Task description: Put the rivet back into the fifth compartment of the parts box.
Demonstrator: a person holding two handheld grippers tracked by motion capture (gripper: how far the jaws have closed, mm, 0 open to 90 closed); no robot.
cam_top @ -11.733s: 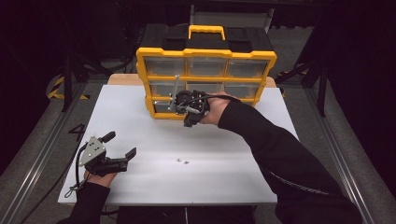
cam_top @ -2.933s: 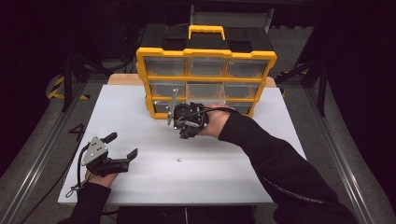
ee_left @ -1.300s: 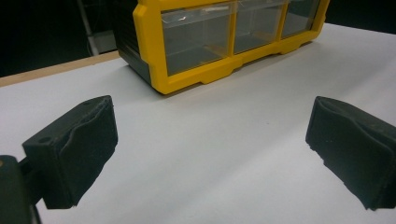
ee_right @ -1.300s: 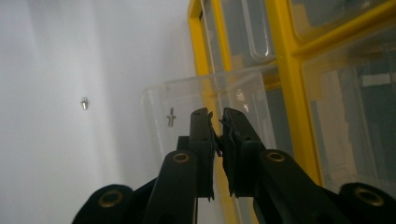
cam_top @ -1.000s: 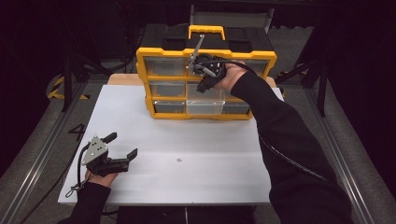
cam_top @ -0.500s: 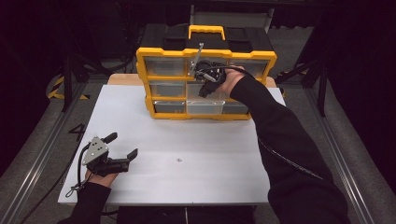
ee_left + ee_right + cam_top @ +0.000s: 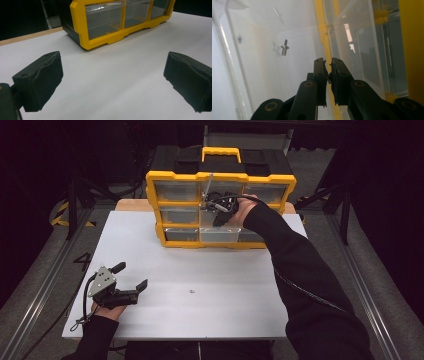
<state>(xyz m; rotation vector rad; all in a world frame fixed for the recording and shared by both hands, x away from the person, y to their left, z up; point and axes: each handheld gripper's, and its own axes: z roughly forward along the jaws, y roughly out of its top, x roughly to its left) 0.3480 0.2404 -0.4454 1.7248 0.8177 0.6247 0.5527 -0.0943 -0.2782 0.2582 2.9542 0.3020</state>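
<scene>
Table [image 7: 225, 305]: white top, wooden edge at the back.
Speck [image 7: 191, 292]: small, dark, lying mid-table.
Floor [image 7: 35, 285]: grey, with metal rails alongside.

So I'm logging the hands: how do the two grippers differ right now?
The left gripper sits low near the table's front edge, jaws wide apart with nothing between them. The right gripper is up at the yellow organiser, jaws shut, pointing into a clear drawer holding a small rivet. Both have black jaws.
</scene>
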